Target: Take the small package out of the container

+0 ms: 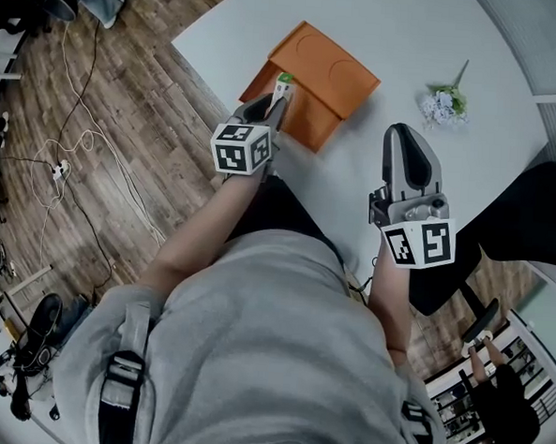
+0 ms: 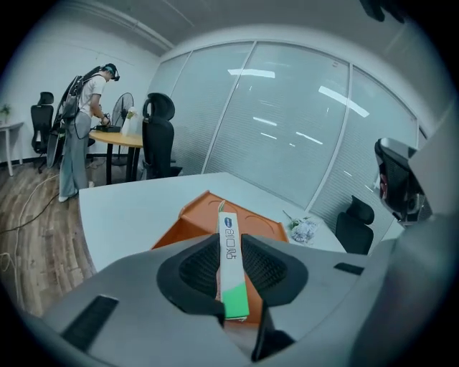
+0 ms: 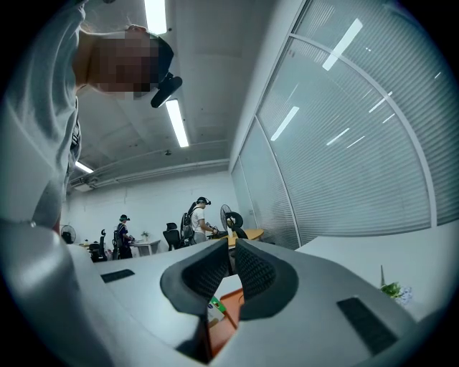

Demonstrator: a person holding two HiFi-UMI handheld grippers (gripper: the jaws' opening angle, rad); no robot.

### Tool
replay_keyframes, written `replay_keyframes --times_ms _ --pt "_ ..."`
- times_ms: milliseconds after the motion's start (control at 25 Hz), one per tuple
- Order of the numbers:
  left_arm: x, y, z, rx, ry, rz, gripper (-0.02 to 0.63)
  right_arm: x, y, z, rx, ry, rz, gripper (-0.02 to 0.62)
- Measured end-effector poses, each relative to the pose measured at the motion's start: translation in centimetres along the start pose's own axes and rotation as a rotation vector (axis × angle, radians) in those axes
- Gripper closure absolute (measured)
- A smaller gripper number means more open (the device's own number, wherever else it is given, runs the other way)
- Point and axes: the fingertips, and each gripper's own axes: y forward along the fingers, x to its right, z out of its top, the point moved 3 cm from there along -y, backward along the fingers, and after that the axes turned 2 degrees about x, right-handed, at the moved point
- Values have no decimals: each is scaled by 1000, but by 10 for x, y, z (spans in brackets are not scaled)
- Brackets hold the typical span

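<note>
- 1 small package (image 2: pixel 234 294): thin white box with a green near end, clamped flat between the left gripper (image 2: pixel 231 251) pads and sticking out past the jaw tips.
- Print on package: a blue oval logo at the far end with dark lettering below it, too small to read.
- 1 orange container (image 2: pixel 192 223) just beyond and under the left jaws. I can't tell whether the package's lower end is still inside it.
- Head view: package (image 1: pixel 284 83) tip is over the container's (image 1: pixel 320 78) near edge. The container face shows 2 round recesses.
- 2 grippers, each with 1 cube of black-and-white square markers.
- Left gripper (image 1: pixel 278 99) is at the container. Right gripper (image 1: pixel 410 138) is well apart from it, over the white table (image 1: pixel 439 39).
- Right gripper (image 3: pixel 231 264): pads together, nothing between them. Package (image 3: pixel 215 308) and container (image 3: pixel 228 310) peek out below its jaws.
- 1 small bunch of flowers (image 1: pixel 445 105) on the table, beyond and to the right of the left jaws, also in the left gripper view (image 2: pixel 303 229).
- Only the left gripper view shows the print. Only the head view shows both grippers.
- Background: left gripper view shows 1 person (image 2: pixel 82 129) at a wooden desk. Right gripper view shows 2 people, one (image 3: pixel 197 218) nearer and one (image 3: pixel 123 233) further off.
</note>
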Motion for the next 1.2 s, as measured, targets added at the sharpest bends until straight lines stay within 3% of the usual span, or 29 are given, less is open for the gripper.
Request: replay_keyframes --times_ms 200,440,680,840,1200 --pt "22 -35 36 177 69 -85 498 -8 -17 7 34 -41 -26 535" --pt "60 -87 109 442 261 -193 499 -16 -30 27 88 -106 -91 535" --pt "109 -126 166 622 385 -234 499 -11 -41 42 121 -133 -122 535" --pt "121 -152 171 686 362 -259 499 -28 -51 51 135 -155 -126 535" --pt "131 -165 180 703 401 -286 499 -34 -54 57 154 -165 -162 535"
